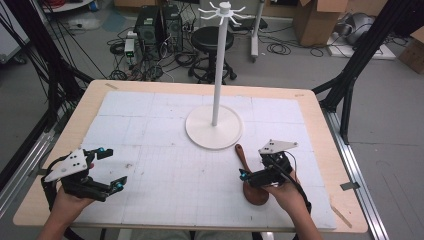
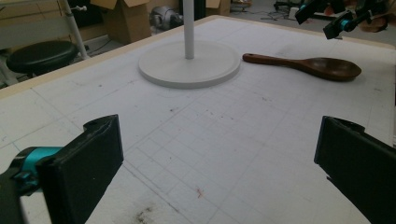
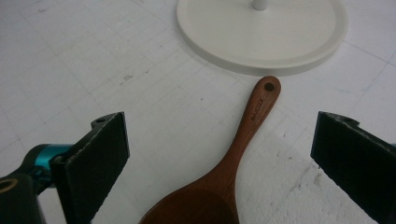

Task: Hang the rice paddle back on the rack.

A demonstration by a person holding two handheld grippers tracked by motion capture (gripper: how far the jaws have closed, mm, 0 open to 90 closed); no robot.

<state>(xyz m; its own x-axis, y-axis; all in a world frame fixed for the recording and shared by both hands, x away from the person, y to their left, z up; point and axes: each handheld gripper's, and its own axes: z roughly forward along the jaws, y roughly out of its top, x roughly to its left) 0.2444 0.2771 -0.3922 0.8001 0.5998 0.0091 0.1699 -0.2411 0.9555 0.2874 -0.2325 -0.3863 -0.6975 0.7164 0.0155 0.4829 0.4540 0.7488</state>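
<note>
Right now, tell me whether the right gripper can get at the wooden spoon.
Probably yes. The right gripper hovers over the wooden spoon, jaws open on either side of its handle, with nothing between them.

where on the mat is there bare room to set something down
The widest bare stretch is the mat between the left gripper and the wooden spoon. The far left corner, left of the stand base, is bare too. It is crowded near right, where the right gripper hangs over the spoon.
</note>
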